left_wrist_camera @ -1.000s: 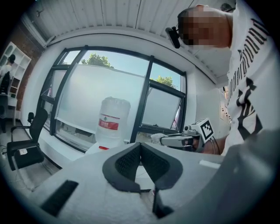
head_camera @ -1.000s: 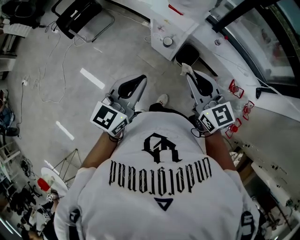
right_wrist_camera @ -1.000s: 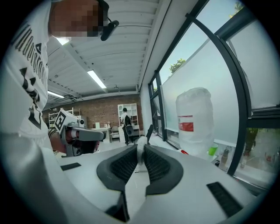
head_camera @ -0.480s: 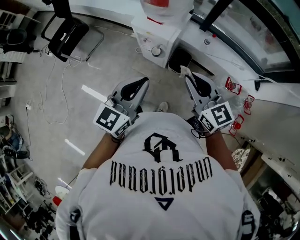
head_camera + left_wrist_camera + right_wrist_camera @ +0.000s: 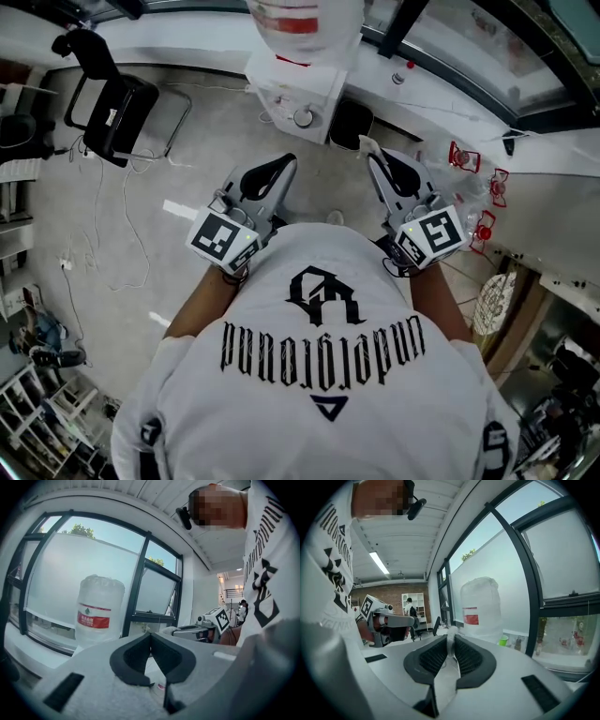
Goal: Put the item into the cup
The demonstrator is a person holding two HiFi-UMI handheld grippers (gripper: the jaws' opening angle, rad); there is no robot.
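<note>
right gripper (image 5: 451,636) is clamped on the item (image 5: 452,629), a thin white scrap; tissue or film, we can't tell which; a tuft pokes past the tips and the rest trails down through the gap behind the pads; left gripper (image 5: 150,635) is closed tip to tip on nothing; we judge the item very light, limp and crushable, unlikely to slip in the textured pads; the pinch near one end looks adequate, but the loose tail could snag a cup rim; counts: one item, two grippers, one small green cup (image 5: 502,641) on the far ledge beside one big water jug (image 5: 480,609), well apart from the jaws
</note>
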